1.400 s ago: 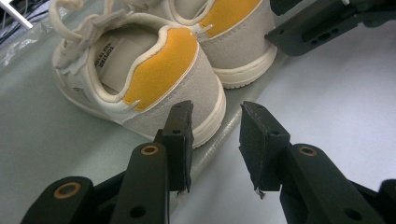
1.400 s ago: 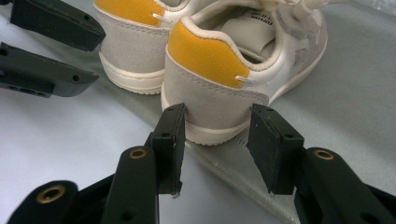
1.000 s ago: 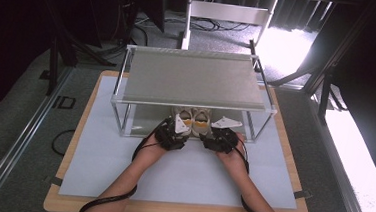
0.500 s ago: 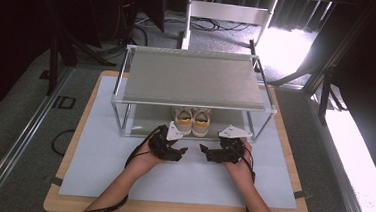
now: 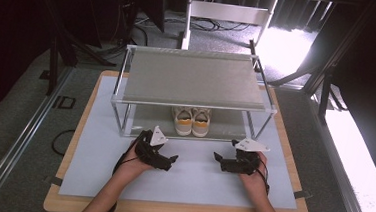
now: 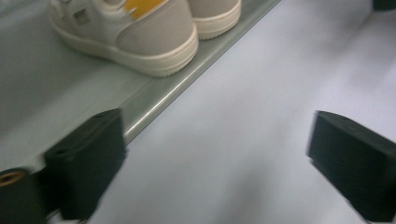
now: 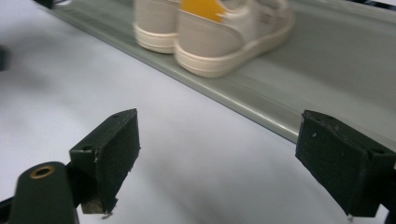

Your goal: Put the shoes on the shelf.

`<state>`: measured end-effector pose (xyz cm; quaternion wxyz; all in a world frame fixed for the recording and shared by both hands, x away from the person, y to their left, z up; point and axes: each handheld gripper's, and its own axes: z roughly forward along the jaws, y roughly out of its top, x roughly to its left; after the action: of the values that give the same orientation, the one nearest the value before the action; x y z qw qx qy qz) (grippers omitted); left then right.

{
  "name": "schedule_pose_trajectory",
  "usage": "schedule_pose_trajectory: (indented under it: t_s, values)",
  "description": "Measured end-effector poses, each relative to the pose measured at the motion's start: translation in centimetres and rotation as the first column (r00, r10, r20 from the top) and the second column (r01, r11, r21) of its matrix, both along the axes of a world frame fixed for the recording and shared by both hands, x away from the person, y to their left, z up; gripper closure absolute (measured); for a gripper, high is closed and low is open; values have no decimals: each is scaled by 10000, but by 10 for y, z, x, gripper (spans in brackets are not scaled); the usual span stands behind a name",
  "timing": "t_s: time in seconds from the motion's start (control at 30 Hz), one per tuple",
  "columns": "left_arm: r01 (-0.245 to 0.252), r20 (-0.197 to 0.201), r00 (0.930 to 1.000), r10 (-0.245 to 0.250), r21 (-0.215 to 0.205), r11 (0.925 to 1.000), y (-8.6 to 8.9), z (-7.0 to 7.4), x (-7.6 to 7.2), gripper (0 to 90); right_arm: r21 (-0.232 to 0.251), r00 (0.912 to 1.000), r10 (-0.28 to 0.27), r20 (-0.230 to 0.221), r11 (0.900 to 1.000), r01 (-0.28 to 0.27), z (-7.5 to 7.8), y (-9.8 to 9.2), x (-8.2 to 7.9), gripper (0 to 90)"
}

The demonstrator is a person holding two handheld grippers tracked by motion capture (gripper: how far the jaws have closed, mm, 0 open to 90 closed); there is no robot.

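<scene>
With both claws spread and empty over the counter [image 5: 95, 180]: left claw [image 5: 168, 161], right claw [image 5: 218, 160]. Shoes [image 5: 191, 121] paired on rack's [image 5: 196, 79] lower shelf, far of both. Risk: low top shelf and near lip could snag claws on reach-in, nudging shoes askew.

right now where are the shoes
In the high view the pair of shoes sits side by side on the rack's lower shelf, near its middle under the top shelf, heels toward the person.
</scene>
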<state>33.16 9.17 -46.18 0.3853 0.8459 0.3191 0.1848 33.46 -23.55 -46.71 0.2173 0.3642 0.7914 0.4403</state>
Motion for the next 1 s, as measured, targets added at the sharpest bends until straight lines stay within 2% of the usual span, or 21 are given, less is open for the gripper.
schedule_pose_trajectory:
  t_s: [0.23, 0.3, 0.4, 0.57, 0.73, 0.87, 1.0]
  values:
    - [-524, 336, 9980, 528, -135, 9985, 16, -6, -9, 15, -100, 9997, -241, -54, 9997, 240, -7, -18, -9, 123]
    - [-706, 357, 9968, 714, -210, 9973, 26, -7, -13, 16, -202, 9992, -383, 74, 9991, 385, -10, -27, -14, 123]
    - [-901, 407, 9950, 911, -245, 9956, 35, -8, -16, 16, -231, 9986, -497, 162, 9985, 501, -10, -34, -18, 123]
    - [-1178, 536, 9914, 1194, -325, 9925, 47, -10, -22, 16, -370, 9954, -780, 552, 9961, 801, -7, -44, -24, 123]
    - [-1350, 618, 9887, 1365, -281, 9904, 57, -15, -28, 16, -332, 9934, -1080, 379, 9935, 1093, -5, -56, -24, 120]
    - [-1419, 674, 9873, 1438, -325, 9893, 65, -18, -32, 16, -238, 9881, -1482, 412, 9885, 1493, -4, -66, -22, 120]
    - [-1660, 884, 9816, 1694, -438, 9851, 74, -19, -35, 16, -177, 9843, -1734, 332, 9846, 1741, -5, -74, -21, 120]
